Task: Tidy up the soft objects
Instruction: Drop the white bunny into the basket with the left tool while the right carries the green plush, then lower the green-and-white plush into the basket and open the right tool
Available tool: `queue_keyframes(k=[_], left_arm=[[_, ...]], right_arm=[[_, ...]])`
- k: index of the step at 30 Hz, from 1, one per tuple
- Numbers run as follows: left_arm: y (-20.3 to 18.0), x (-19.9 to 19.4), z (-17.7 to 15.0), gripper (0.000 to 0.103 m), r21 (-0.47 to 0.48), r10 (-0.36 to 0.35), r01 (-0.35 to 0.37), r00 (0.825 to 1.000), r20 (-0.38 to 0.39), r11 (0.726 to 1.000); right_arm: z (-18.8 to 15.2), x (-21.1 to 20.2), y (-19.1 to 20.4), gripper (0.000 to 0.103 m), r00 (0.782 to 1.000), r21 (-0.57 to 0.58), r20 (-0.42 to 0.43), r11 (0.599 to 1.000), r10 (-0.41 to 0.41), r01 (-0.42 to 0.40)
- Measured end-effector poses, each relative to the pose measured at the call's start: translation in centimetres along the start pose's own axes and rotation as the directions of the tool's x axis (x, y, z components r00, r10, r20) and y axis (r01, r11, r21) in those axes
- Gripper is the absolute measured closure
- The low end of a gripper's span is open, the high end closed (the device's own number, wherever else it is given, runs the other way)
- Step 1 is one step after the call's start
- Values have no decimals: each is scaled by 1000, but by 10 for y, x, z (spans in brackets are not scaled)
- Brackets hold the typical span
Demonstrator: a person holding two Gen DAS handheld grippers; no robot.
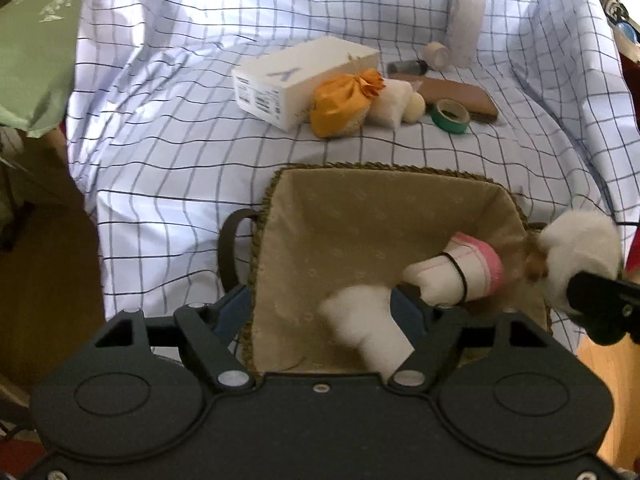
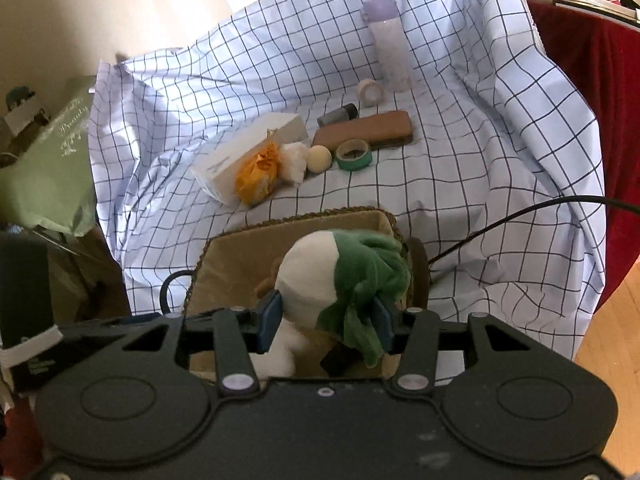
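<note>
A woven basket (image 1: 380, 168) with tan lining sits at the near edge of the checked cloth. A white roll with a pink band (image 1: 468, 268) lies inside it. My left gripper (image 1: 320, 308) hangs over the basket, jaws apart. A blurred white fluffy roll (image 1: 368, 328) lies between them near the right pad, not clamped. My right gripper (image 2: 326, 320) is shut on a white plush radish with green leaves (image 2: 320, 272) over the basket (image 2: 300, 220). In the left wrist view that plush (image 1: 576, 256) and the right gripper (image 1: 592, 300) show at the basket's right edge.
Further back on the cloth lie a white box (image 1: 304, 80), an orange pouch (image 1: 344, 100), a white pad (image 1: 390, 104), a cream ball (image 1: 414, 106), a green tape roll (image 1: 450, 116), a brown case (image 1: 456, 94) and a lilac-capped bottle (image 1: 466, 20). A black cable (image 2: 520, 216) crosses the cloth on the right.
</note>
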State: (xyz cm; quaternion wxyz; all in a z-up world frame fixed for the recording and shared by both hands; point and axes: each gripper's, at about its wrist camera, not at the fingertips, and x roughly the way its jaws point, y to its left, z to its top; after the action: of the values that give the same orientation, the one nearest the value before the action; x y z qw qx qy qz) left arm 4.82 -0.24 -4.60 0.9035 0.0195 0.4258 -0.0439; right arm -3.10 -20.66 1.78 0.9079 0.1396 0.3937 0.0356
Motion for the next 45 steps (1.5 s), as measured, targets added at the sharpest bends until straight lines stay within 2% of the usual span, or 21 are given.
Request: queue_keyframes(k=[8,41,45], left_arm=[[9,2,-12,30,-36,18,-19,1000,-24,999],[14,2,-17,27,-13,18,-18,999,-36,1000],[15,3,-18,23,-12,20,-21,999,-39,1000]], right_arm=[[-8,7,15,57,999,-70,-13,997,-31,31],[-12,27,9,57,984,-58,-130,991,-125,118],[-12,29,10,55,982,-63,-138,990,-132,125]])
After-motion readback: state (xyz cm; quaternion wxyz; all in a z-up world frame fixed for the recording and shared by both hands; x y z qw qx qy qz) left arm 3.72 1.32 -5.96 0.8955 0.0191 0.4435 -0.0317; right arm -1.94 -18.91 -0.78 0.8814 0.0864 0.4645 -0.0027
